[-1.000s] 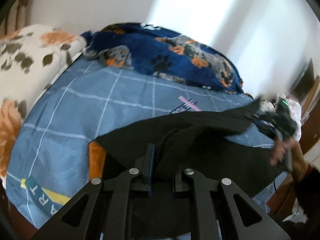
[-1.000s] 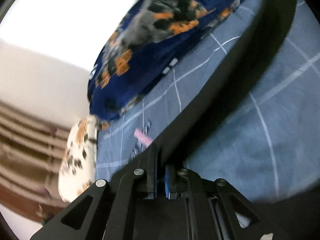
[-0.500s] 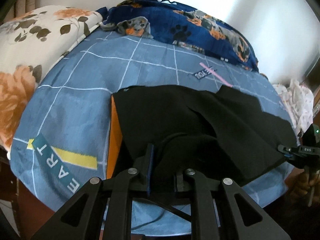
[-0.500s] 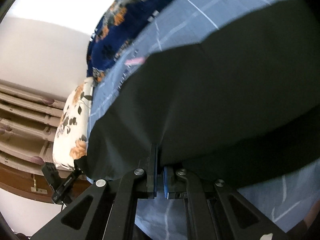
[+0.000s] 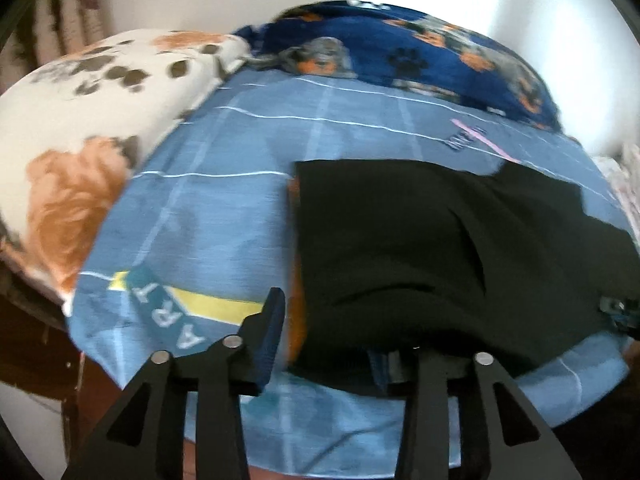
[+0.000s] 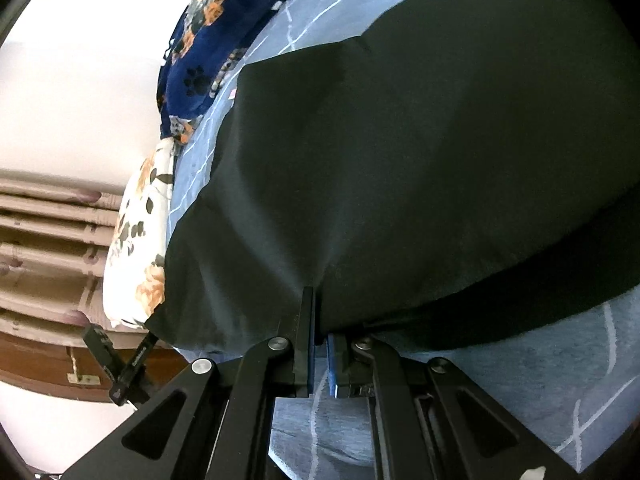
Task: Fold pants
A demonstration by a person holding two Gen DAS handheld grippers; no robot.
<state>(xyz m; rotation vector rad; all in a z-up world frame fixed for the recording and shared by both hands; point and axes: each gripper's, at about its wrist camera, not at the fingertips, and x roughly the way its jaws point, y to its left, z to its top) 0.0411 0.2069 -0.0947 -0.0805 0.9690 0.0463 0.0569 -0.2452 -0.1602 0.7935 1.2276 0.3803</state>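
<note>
The black pants [image 5: 440, 248] are laid flat on the blue checked bed sheet [image 5: 208, 216], folded over so that one layer is seen lying upon another, with a strip of orange fabric [image 5: 295, 280] showing along their edge nearest the floral pillow [image 5: 80, 120]. The pants are set well apart from the pillow and from the dark blue dog-print blanket [image 5: 420, 56], which is heaped at the side of the sheet farthest from the near hem.

The left tool [image 5: 340, 340] is seen at the near hem of the pants with its jaws opening; one finger [image 5: 268, 328] is out over bare sheet beside the cloth, while the other is hidden under the hem, so the cloth is no longer pressed. The view is blurred, so whether the hem still touches that hidden finger cannot be told.

The right tool [image 6: 320, 336] is closed narrowly on the near edge of the pants, the fabric being pinched between its pads at the far corner from the pillow.
</note>
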